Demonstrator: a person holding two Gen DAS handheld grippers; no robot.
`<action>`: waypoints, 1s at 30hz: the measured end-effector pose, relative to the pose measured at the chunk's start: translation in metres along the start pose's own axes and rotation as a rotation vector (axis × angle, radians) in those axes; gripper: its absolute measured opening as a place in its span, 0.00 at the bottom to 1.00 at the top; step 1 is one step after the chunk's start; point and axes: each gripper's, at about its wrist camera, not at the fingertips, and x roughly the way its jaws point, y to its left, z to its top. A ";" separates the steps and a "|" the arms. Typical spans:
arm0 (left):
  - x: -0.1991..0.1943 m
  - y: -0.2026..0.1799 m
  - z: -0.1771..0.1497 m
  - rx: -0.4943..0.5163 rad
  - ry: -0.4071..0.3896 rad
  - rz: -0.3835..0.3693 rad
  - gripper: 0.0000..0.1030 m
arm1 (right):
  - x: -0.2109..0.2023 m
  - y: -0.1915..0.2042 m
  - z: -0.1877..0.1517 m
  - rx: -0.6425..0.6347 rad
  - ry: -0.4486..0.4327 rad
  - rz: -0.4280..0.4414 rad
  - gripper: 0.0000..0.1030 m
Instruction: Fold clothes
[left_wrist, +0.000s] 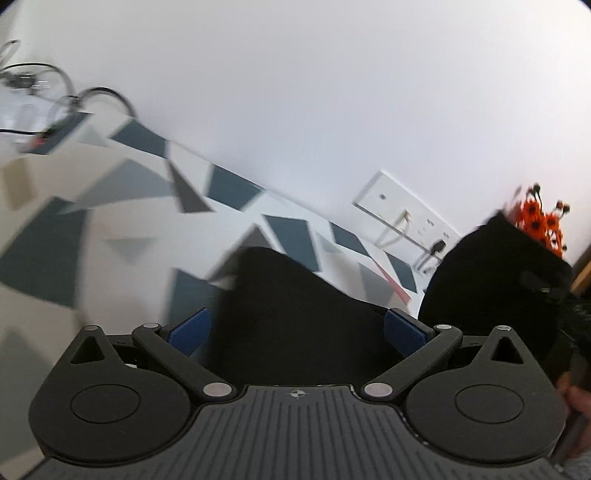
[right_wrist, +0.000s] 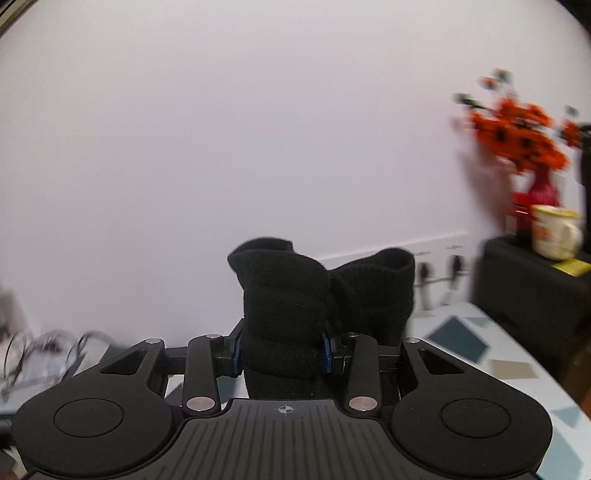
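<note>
**A:** Your right gripper (right_wrist: 282, 356) is clamped on the black garment (right_wrist: 284, 295). Both blue pads (right_wrist: 326, 357) press into a thick rolled bunch of it, and the cloth rises above the jaws in two folded lobes, one straight over the pads and one leaning to the right of them.

**B:** And where does that bundle sit against the patterned tablecloth (right_wrist: 458, 341)?

**A:** It is lifted clear of it in your right wrist view; the tablecloth shows below and to the right of the bundle, and the white wall fills everything behind.

**B:** What about my left gripper (left_wrist: 295, 334)?

**A:** Its jaws stand wide apart, blue pads (left_wrist: 190, 334) far to each side. Black cloth (left_wrist: 295, 314) lies between them and runs back under the gripper body, but neither pad presses on it. Whether it rests on the tablecloth (left_wrist: 110, 221) there, I cannot tell; the view is tilted and blurred.

**B:** Anything else around the tablecloth?

**A:** At its far right end stands a black box (right_wrist: 532, 291) with a cream mug (right_wrist: 556, 230) and a red vase of orange flowers (right_wrist: 517, 140) on top. Along the wall just behind the tablecloth runs a white socket strip (left_wrist: 406, 218) with plugs in it. At the tablecloth's far left edge lie looped dark cables (left_wrist: 55, 92).
</note>
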 end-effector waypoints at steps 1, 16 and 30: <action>-0.010 0.010 -0.002 -0.004 -0.003 0.010 1.00 | 0.007 0.017 -0.005 -0.037 0.008 0.024 0.33; -0.064 0.102 0.000 -0.104 0.017 0.037 1.00 | 0.071 0.178 -0.127 -0.569 0.413 0.146 0.59; -0.046 0.097 0.003 -0.021 0.087 0.058 1.00 | 0.027 0.163 -0.049 -0.339 0.493 0.129 0.62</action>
